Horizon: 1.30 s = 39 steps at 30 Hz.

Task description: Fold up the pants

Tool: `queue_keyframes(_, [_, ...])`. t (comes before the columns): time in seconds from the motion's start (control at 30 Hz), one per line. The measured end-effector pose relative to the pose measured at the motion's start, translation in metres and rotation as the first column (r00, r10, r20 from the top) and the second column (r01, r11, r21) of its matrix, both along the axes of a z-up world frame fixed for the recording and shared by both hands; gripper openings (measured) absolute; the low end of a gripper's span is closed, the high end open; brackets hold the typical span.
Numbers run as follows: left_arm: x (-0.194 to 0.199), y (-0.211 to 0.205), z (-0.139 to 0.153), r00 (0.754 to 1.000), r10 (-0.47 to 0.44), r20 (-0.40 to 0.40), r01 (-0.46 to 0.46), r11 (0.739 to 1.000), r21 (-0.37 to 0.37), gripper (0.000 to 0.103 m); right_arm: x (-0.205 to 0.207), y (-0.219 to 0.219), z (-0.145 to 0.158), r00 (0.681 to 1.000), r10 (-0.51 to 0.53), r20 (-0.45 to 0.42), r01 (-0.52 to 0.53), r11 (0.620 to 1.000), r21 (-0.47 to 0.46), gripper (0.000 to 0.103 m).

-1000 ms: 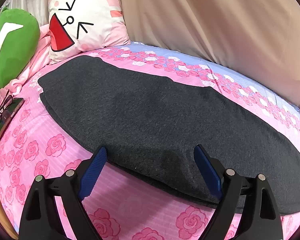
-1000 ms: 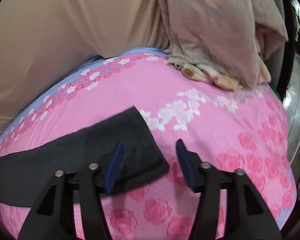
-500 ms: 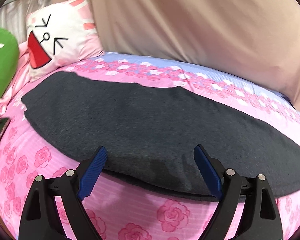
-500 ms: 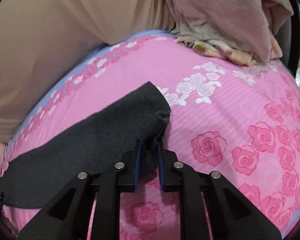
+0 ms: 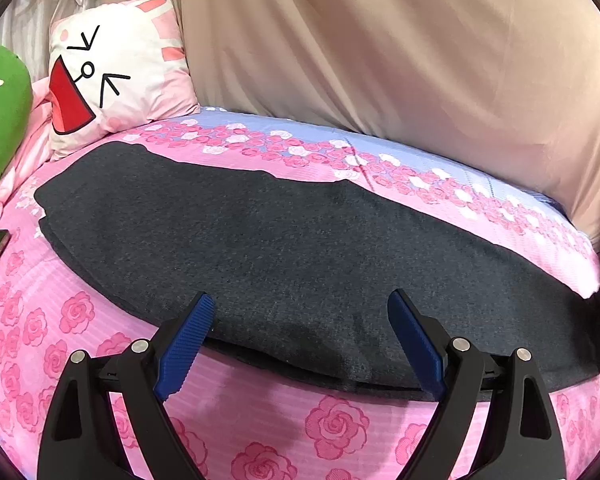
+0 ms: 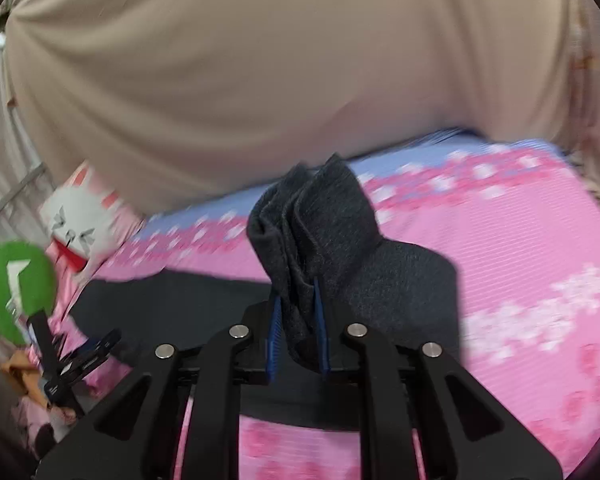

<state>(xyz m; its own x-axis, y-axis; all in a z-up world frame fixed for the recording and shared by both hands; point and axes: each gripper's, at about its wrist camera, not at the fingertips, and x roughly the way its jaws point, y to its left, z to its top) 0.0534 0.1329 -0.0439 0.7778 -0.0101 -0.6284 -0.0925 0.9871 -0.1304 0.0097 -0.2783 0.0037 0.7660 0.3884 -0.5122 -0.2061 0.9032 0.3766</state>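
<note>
The dark grey pants [image 5: 292, 248] are lying lengthwise on the pink rose bedsheet [image 5: 80, 312], already doubled leg over leg, judging by the layered near edge. One end [image 6: 320, 224] is being lifted, pinched in the right gripper [image 6: 298, 328]. The left gripper [image 5: 300, 344] is being held spread and empty over the near edge. The end-to-end fold is apparently only beginning.

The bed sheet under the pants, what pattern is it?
Pink bed sheet printed with roses; clearest in the left wrist view.
</note>
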Motion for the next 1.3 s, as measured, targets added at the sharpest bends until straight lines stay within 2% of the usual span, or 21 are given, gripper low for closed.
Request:
queue_keyframes(0.1, [-0.001, 0.001, 0.000, 1.000, -0.013, 0.003, 0.013, 1.000, -0.013, 0.086, 0.020, 0.048, -0.038, 0.989, 0.109, -0.099, -0.110, 0.994, -0.007, 0.018])
queue_keyframes(0.17, [-0.001, 0.002, 0.000, 1.000, -0.020, 0.002, 0.020, 1.000, -0.024, 0.086, 0.027, 0.066, -0.062, 0.982, 0.100, -0.159, -0.112, 0.991, -0.066, 0.019])
queue_keyframes(0.2, [-0.001, 0.002, 0.000, 1.000, -0.024, 0.001, 0.024, 0.999, -0.029, 0.086, 0.027, 0.072, -0.070, 0.984, 0.080, -0.162, -0.100, 0.987, -0.122, 0.019])
queue_keyframes(0.27, [-0.001, 0.004, 0.000, 0.999, -0.033, 0.000, 0.033, 0.999, -0.042, 0.086, 0.022, 0.076, -0.072, 0.987, 0.071, -0.146, -0.095, 0.982, -0.166, 0.032])
queue_keyframes(0.3, [-0.001, 0.004, 0.000, 0.999, -0.036, 0.001, 0.036, 0.998, -0.046, 0.086, 0.021, 0.077, -0.072, 0.986, 0.073, -0.148, -0.099, 0.980, -0.172, 0.035])
queue_keyframes(0.5, [-0.001, 0.003, 0.000, 0.999, -0.046, 0.000, 0.046, 0.998, -0.049, 0.086, 0.023, 0.086, -0.079, 0.984, 0.089, -0.153, -0.123, 0.965, -0.233, 0.037])
queue_keyframes(0.53, [-0.001, 0.003, -0.001, 0.999, -0.045, 0.001, 0.045, 0.998, -0.052, 0.086, 0.024, 0.088, -0.081, 0.983, 0.098, -0.153, -0.133, 0.961, -0.242, 0.025])
queue_keyframes(0.57, [-0.001, 0.003, -0.001, 0.999, -0.045, -0.001, 0.045, 0.998, -0.051, 0.086, 0.026, 0.090, -0.080, 0.983, 0.100, -0.156, -0.137, 0.960, -0.245, 0.005])
queue_keyframes(0.63, [-0.001, 0.003, -0.001, 0.999, -0.043, -0.001, 0.043, 0.997, -0.061, 0.086, 0.025, 0.091, -0.062, 0.987, 0.100, -0.125, -0.124, 0.972, -0.201, 0.006])
queue_keyframes(0.7, [-0.002, 0.004, -0.001, 0.999, -0.044, 0.000, 0.044, 0.997, -0.069, 0.086, 0.022, 0.093, -0.031, 0.995, 0.089, -0.038, -0.094, 0.981, -0.168, 0.006])
queue_keyframes(0.77, [-0.002, 0.005, 0.000, 0.999, -0.047, 0.002, 0.047, 0.996, -0.074, 0.086, 0.024, 0.100, -0.011, 0.995, 0.102, 0.012, -0.099, 0.985, -0.143, 0.006])
queue_keyframes(0.83, [-0.002, 0.005, 0.000, 0.999, -0.048, 0.003, 0.048, 0.996, -0.078, 0.086, 0.037, 0.117, -0.011, 0.988, 0.157, -0.010, -0.157, 0.979, -0.131, 0.014])
queue_keyframes(0.87, [-0.002, 0.006, 0.000, 0.999, -0.047, 0.003, 0.047, 0.996, -0.080, 0.086, 0.045, 0.127, -0.021, 0.981, 0.190, -0.045, -0.194, 0.971, -0.137, 0.033])
queue_keyframes(0.9, [-0.002, 0.006, 0.000, 0.999, -0.046, 0.003, 0.046, 0.995, -0.083, 0.086, 0.054, 0.138, -0.037, 0.973, 0.207, -0.096, -0.221, 0.961, -0.165, 0.045])
queue_keyframes(0.93, [-0.002, 0.008, 0.000, 0.999, -0.043, 0.002, 0.043, 0.995, -0.087, 0.086, 0.057, 0.145, -0.053, 0.971, 0.196, -0.133, -0.221, 0.954, -0.204, 0.053])
queue_keyframes(0.97, [-0.002, 0.009, -0.001, 0.999, -0.038, 0.000, 0.038, 0.995, -0.092, 0.086, 0.054, 0.145, -0.063, 0.971, 0.191, -0.145, -0.220, 0.950, -0.221, 0.052])
queue_keyframes(1.03, [-0.002, 0.013, -0.001, 0.999, -0.036, -0.001, 0.035, 0.993, -0.109, 0.086, 0.040, 0.127, -0.065, 0.979, 0.167, -0.117, -0.186, 0.965, -0.182, 0.052])
queue_keyframes(1.13, [-0.001, 0.016, -0.002, 0.998, -0.059, -0.005, 0.058, 0.988, -0.146, 0.086, 0.013, 0.072, -0.050, 0.996, 0.074, -0.054, -0.079, 0.992, -0.096, 0.052])
queue_keyframes(1.23, [0.004, 0.004, 0.001, 0.989, -0.147, -0.031, 0.138, 0.972, -0.190, 0.086, -0.013, 0.012, -0.040, 0.997, -0.074, -0.027, 0.071, 0.991, -0.114, 0.053])
queue_keyframes(1.3, [0.011, -0.014, 0.004, 0.977, -0.205, -0.064, 0.184, 0.951, -0.247, 0.086, -0.023, -0.022, -0.044, 0.986, -0.156, -0.051, 0.149, 0.981, -0.121, 0.053])
